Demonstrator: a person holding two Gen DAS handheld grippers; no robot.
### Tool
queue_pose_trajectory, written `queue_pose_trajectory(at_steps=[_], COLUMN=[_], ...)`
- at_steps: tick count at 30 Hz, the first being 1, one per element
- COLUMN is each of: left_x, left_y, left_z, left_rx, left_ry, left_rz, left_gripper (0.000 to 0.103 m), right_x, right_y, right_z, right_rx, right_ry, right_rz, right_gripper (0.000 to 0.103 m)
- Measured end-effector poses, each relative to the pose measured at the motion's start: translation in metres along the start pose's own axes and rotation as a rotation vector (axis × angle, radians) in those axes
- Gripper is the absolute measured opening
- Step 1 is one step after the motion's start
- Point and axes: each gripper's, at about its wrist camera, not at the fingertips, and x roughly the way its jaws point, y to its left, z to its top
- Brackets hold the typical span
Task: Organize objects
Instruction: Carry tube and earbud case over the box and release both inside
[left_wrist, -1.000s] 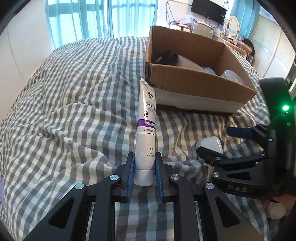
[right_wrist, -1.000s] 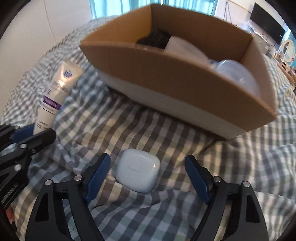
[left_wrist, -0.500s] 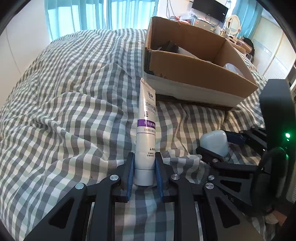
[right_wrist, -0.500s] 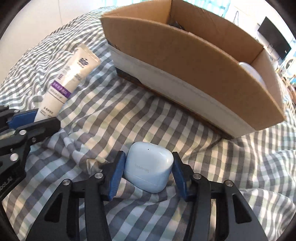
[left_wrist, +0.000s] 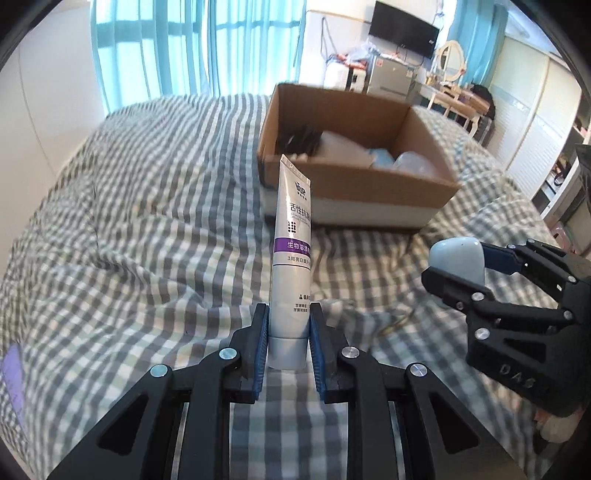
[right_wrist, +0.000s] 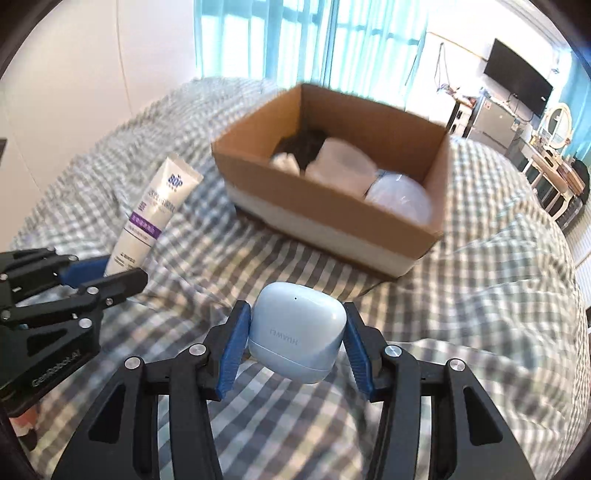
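Note:
My left gripper (left_wrist: 287, 332) is shut on the cap end of a white toothpaste tube (left_wrist: 293, 251) with a purple band, held above the bed; the tube also shows in the right wrist view (right_wrist: 155, 218). My right gripper (right_wrist: 295, 332) is shut on a pale blue earbud case (right_wrist: 297, 332), lifted off the bed; the case also shows in the left wrist view (left_wrist: 458, 260). An open cardboard box (left_wrist: 369, 192) lies ahead on the bed, also in the right wrist view (right_wrist: 332, 218), holding a dark item, white items and a clear rounded lid.
The bed is covered by a rumpled grey-and-white checked quilt (left_wrist: 147, 221). Blue curtains (left_wrist: 166, 44) and a white wall stand behind it. Furniture, a TV (left_wrist: 404, 27) and a mirror are at the back right. A purple patch (left_wrist: 13, 369) lies at the far left.
My right gripper closed on the earbud case and lifted it off the quilt. Both grippers have risen with their objects, so the box interior now shows from higher up.

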Motion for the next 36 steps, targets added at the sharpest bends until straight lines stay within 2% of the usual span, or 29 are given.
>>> queue_pose_trajectory(at_steps=[3, 6, 13, 19, 27, 32, 36], left_x=[-0.018, -0.032, -0.053, -0.044, 0.008, 0.054, 0.083], left_y=[-0.005, -0.011, -0.028, -0.04, -0.047, -0.046, -0.042], left_z=[0.011, 0.026, 0.074, 0.123, 0.165, 0.181, 0.185], left_rx=[0.009, 0.026, 0.071, 0.095, 0.116, 0.119, 0.128], left_ry=[-0.038, -0.073, -0.134, -0.17, -0.132, -0.097, -0.077], left_rz=[-0.005, -0.01, -0.017, -0.031, -0.014, -0.022, -0.006], left_gripper=[0.021, 0.021, 0.021, 0.021, 0.021, 0.021, 0.021], right_x=[-0.021, -0.037, -0.057, -0.056, -0.017, 0.034, 0.073], right_y=[0.002, -0.002, -0.028, -0.058, -0.088, -0.096, -0.105], right_z=[-0.005, 0.004, 0.045, 0.086, 0.141, 0.152, 0.15], right_rx=[-0.002, 0.002, 0.028, 0.063, 0.098, 0.076, 0.092], right_ry=[-0.037, -0.072, -0.146, -0.185, -0.194, -0.161, -0.111], right_rz=[-0.011, -0.016, -0.031, -0.054, -0.054, -0.12, -0.109], right_gripper=[0.05, 0.05, 0.05, 0.05, 0.05, 0.05, 0.05])
